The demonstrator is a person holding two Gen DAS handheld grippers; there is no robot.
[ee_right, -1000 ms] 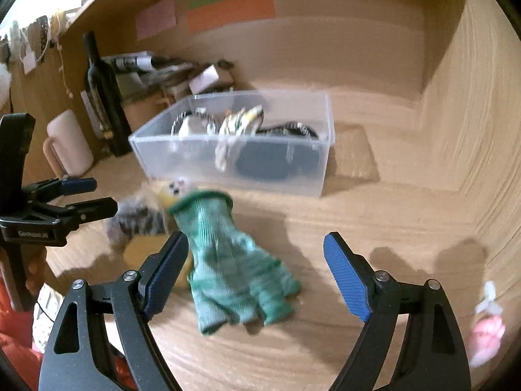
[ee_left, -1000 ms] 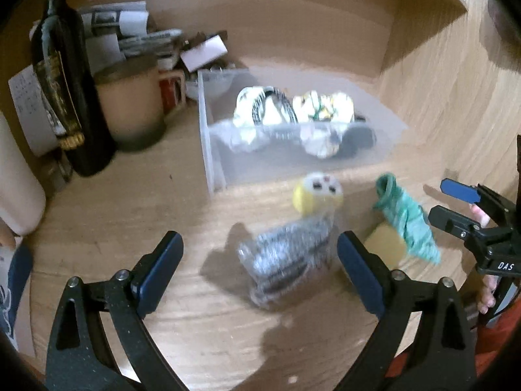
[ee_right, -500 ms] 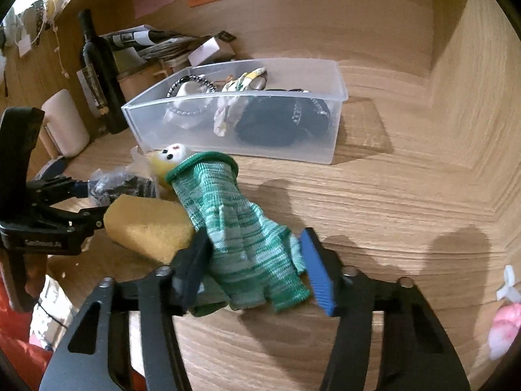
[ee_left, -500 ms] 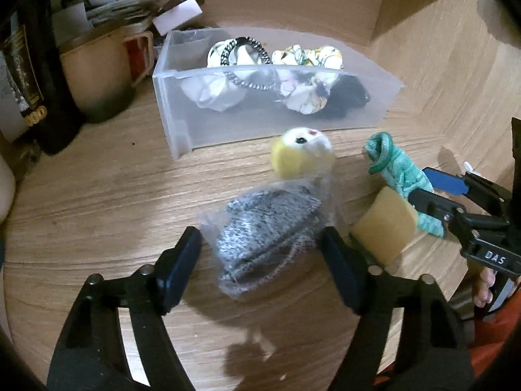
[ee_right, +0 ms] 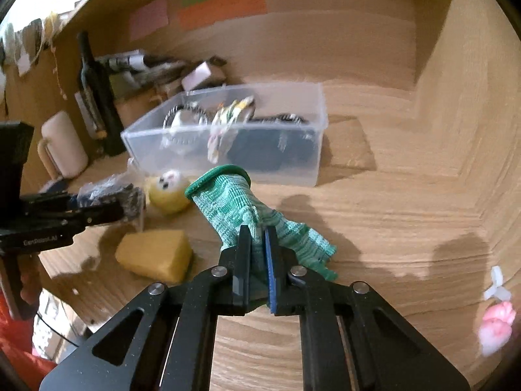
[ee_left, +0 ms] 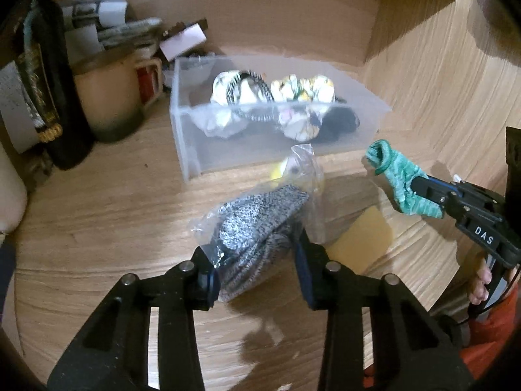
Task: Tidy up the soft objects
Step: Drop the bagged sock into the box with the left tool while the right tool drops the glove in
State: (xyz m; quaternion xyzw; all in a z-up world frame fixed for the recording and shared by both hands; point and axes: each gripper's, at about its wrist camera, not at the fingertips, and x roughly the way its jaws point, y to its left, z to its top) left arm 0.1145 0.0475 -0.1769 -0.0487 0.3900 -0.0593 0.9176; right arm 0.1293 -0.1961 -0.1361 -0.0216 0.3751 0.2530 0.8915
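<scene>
My left gripper is shut on a clear bag with a grey knit item and holds it above the wooden desk; it also shows in the right wrist view. My right gripper is shut on a green knit glove, lifted, also seen in the left wrist view. A clear plastic bin behind holds several soft items. A yellow sponge and a yellow round plush lie on the desk.
A dark wine bottle, a brown mug, and papers and boxes stand at the back left. A white mug is on the left. A pink soft item lies at the right. Wooden walls enclose the back and right.
Both grippers closed, the left on the bagged grey knit item and the right on the green glove, and lifted them off the desk.
</scene>
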